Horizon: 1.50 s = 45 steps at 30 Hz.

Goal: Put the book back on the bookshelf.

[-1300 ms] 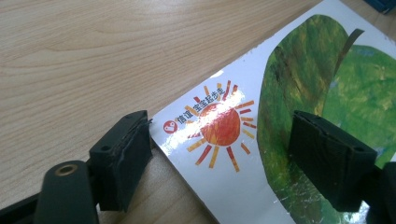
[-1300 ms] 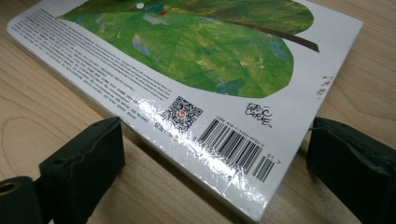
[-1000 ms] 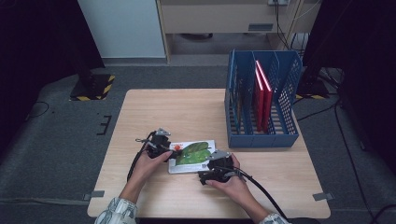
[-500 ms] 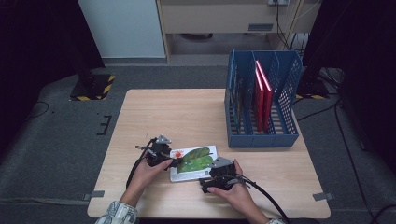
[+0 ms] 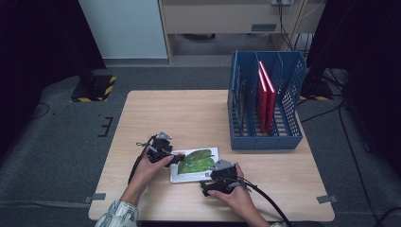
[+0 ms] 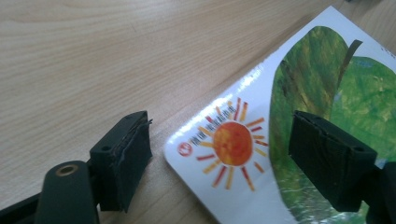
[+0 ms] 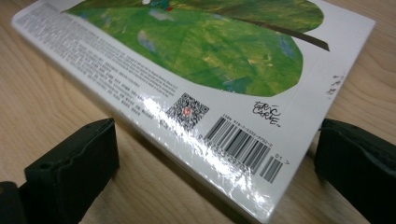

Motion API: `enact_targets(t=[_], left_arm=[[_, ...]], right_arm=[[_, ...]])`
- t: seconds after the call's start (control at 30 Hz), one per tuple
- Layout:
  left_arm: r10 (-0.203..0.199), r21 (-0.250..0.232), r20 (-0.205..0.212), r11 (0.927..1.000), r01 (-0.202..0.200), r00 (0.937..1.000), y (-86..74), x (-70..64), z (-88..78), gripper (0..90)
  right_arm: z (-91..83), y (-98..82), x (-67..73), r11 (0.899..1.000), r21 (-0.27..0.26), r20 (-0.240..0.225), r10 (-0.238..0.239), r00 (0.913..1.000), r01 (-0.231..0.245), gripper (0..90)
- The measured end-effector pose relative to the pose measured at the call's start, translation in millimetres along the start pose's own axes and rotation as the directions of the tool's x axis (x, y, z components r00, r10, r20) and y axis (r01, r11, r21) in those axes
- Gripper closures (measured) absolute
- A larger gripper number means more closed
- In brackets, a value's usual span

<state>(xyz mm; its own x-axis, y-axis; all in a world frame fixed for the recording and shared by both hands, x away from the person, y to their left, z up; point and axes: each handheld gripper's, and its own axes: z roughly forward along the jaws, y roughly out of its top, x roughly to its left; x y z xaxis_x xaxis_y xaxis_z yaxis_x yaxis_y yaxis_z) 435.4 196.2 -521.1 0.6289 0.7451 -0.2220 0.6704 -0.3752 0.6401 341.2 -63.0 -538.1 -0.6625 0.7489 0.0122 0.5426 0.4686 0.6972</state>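
A thin book [image 5: 195, 165] with a green leaf and a sun on its white cover lies flat on the wooden table [image 5: 189, 116], near the front edge. My left gripper [image 5: 176, 158] is at the book's left corner. Its jaws have just been opening, and in the left gripper view the left gripper [image 6: 224, 158] stands open, with the sun corner of the book [image 6: 233, 140] between the jaws but untouched. My right gripper [image 5: 211, 182] is at the near right corner. In the right gripper view the right gripper [image 7: 215, 168] is open astride the barcode corner of the book [image 7: 243, 140].
A blue mesh file rack [image 5: 283, 137] stands at the table's right, with red books [image 5: 265, 97] upright in one slot. Bare wood stretches behind the book. A black-and-yellow striped base [image 5: 94, 87] sits on the floor at the left.
The book lies slightly nearer the table's front edge than a second ago. Both hands have stayed almost where they were.
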Motion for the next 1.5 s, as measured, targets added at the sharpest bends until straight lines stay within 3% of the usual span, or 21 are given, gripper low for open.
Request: enact_targets(t=[0.17, 0.37, 0.67, 1.1, 1.3, 1.5], left_arm=[[0.024, 0.007, -0.026, 0.9997, -0.024, 0.9994, 2.0, -0.5, 0.9, 24.5], [0.002, 0.015, -0.053, 0.9999, -0.002, 0.9986, 6.1, -3.4, 0.7, 30.9], [-0.025, -0.012, -0.052, 0.9996, 0.024, 0.9983, 9.3, -4.1, -4.9, 33.1], [-0.019, -0.045, -0.053, 0.9988, 0.017, 0.9984, 14.9, -6.8, -15.2, 34.7], [0.023, 0.0, -0.081, 0.9997, -0.023, 0.9965, 12.2, -9.1, -9.0, 34.6], [0.003, -0.031, -0.064, 0.9995, -0.005, 0.9979, 13.7, -7.5, -13.7, 34.7]], right_arm=[[2.4, 2.3, 8.1, 1.0, 0.0, 0.0, -0.002, 1.0, 0.002, 0.2], [3.9, 3.2, 8.1, 1.0, -0.007, 0.017, 0.01, 0.9998, -0.01, 0.1], [4.4, 3.9, 9.7, 1.0, -0.005, 0.03, 0.027, 0.9992, -0.027, 0.1], [4.4, 4.5, 8.6, 1.0, 0.001, 0.023, 0.016, 0.9996, -0.016, 0.2], [4.8, 4.6, 8.3, 1.0, -0.002, 0.02, 0.012, 0.9997, -0.012, 0.2], [4.9, 4.6, 8.2, 1.0, -0.003, 0.021, 0.014, 0.9997, -0.014, 0.2]])
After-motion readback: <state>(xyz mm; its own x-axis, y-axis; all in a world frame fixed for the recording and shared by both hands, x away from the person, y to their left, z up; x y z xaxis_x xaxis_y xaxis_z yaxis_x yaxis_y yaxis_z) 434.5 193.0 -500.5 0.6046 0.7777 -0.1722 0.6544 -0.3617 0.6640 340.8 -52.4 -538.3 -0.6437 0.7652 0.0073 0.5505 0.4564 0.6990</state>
